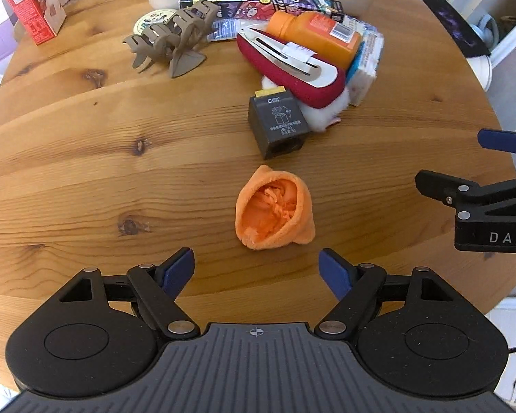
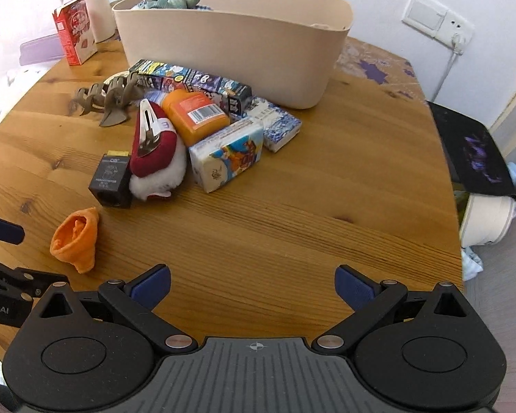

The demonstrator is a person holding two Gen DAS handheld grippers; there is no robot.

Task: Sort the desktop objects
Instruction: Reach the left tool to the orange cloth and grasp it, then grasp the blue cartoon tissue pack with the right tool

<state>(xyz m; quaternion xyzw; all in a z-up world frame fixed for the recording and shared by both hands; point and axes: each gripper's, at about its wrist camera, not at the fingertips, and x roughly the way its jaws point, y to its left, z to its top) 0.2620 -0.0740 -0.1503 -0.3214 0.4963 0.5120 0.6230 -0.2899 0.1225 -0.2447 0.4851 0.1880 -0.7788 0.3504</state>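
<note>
An orange knitted cap (image 1: 275,209) lies on the round wooden table (image 1: 86,158), just ahead of my open, empty left gripper (image 1: 256,268); it also shows in the right wrist view (image 2: 75,237). Beyond it sit a dark grey box (image 1: 277,125), a red and white plush item with a metal clip (image 1: 292,65), an orange bottle (image 1: 314,36), tissue packs (image 2: 227,155) and a brown claw hair clip (image 1: 173,43). My right gripper (image 2: 253,287) is open and empty over bare table, right of the cap. A beige bin (image 2: 230,48) stands at the back.
A red carton (image 1: 31,7) stands at the back left, with a white cup (image 2: 98,3) near it. A long cartoon-printed box (image 1: 258,0) lies in front of the bin. The table's right edge drops to a dark chair (image 2: 474,151).
</note>
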